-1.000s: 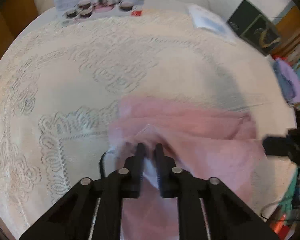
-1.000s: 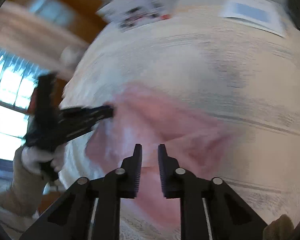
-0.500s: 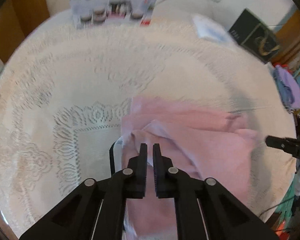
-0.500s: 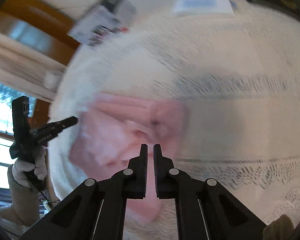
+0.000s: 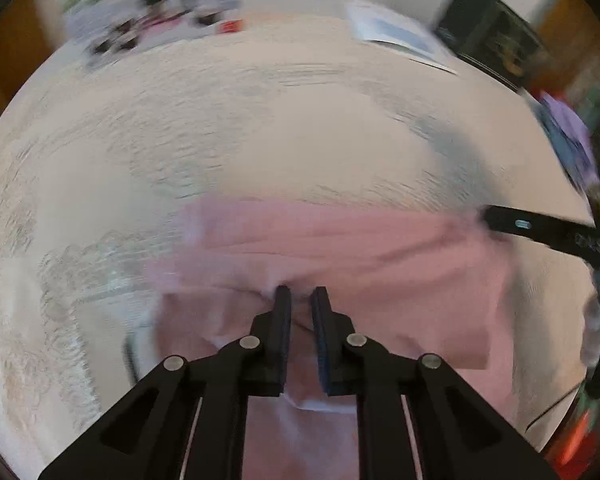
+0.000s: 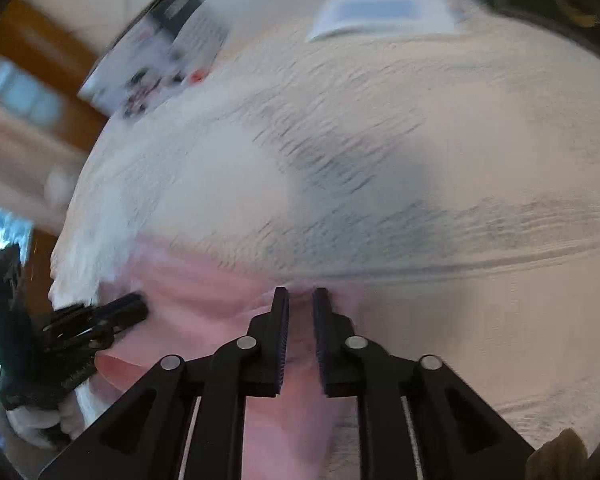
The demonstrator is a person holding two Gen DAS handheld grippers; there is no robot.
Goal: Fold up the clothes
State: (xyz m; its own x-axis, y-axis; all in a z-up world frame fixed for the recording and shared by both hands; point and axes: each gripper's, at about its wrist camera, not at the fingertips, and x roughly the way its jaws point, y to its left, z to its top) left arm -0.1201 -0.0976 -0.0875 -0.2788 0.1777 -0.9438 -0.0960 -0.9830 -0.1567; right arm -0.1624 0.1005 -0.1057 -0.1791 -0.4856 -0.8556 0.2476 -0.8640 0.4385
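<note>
A pink garment (image 5: 380,248) lies crumpled on a round table under a cream lace tablecloth (image 5: 260,128). My left gripper (image 5: 299,290) points steeply down at a puckered fold near the garment's middle. Its jaws are opening, a narrow gap apart, with pink cloth showing in the gap but not pinched. In the right wrist view my right gripper (image 6: 300,291) hovers at the far edge of the pink garment (image 6: 204,304). Its jaws are opening too, with cloth below them. The right gripper's finger (image 5: 540,228) reaches the garment's right end. The left gripper (image 6: 134,310) shows over its left part.
At the table's far side stand a printed box with a tea set picture (image 5: 152,20), a white and blue booklet (image 5: 396,36) and a dark box (image 5: 492,40). Purple clothes (image 5: 568,136) lie off the right edge. A white-gloved hand (image 6: 32,420) holds the left gripper.
Both grippers' jaws have parted from nearly shut half a second ago. The right gripper has sunk to the garment's far edge. The left gripper has shifted toward the garment's middle fold.
</note>
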